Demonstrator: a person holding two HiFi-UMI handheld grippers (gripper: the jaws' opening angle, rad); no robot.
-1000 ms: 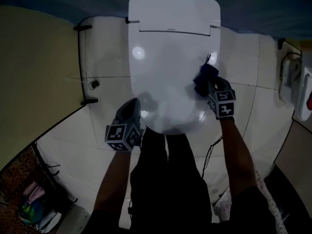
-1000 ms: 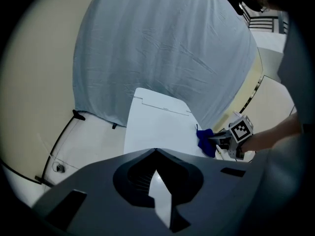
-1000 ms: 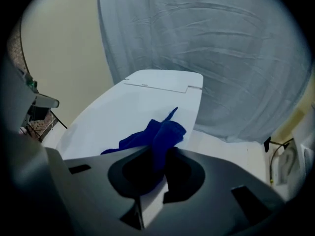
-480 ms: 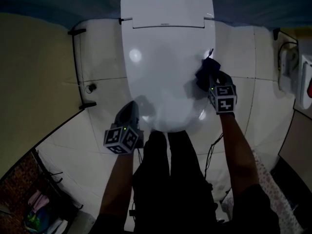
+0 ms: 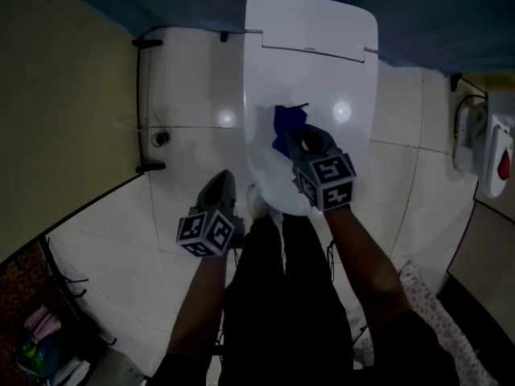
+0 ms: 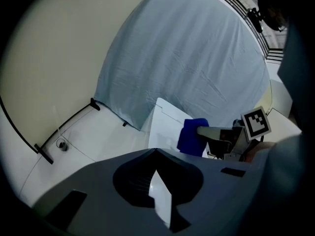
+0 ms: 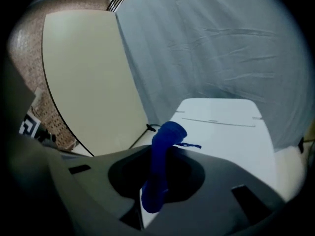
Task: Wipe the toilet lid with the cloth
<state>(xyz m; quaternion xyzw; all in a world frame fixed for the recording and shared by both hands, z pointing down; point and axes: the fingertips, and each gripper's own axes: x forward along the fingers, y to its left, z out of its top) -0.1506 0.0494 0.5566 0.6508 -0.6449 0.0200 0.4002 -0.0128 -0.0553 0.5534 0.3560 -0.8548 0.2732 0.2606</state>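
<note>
Right gripper view shows the right gripper (image 7: 156,195) with its jaws clamped on a blue cloth (image 7: 162,151). The cloth is pinched low down, so a rolled wad with a loose thread stands out beyond the tips. That hold looks meant to put fabric, not plastic, against the toilet lid (image 7: 224,132). In the head view the cloth (image 5: 287,127) lies on the closed lid (image 5: 322,71), a little left of its middle, with the gripper (image 5: 310,147) angled in from the front rim. I judge the wiping to be under way, with the right half and the back edge left to cover.

The left gripper (image 6: 156,154) has its jaws drawn together at the tips on nothing, with only a pale sliver showing behind them. It hangs over the floor tiles (image 5: 185,79) just off the lid's front left edge, probably parked there so it does not cross the working arm.

Further out, the hinge seam (image 5: 310,48) makes a step at the back of the lid where the wad could catch. The person's legs (image 5: 282,296) in dark trousers stand right at the front rim, which limits how far a stroke can be pulled back. To the left are a black rail (image 5: 138,103), a floor drain (image 5: 161,137) and a beige panel (image 5: 64,95). A blue-grey sheet (image 6: 187,58) hangs behind the toilet, and a white box with a red button (image 5: 499,163) sits on the right wall. All are well apart from the lid and none blocks the cloth's path
</note>
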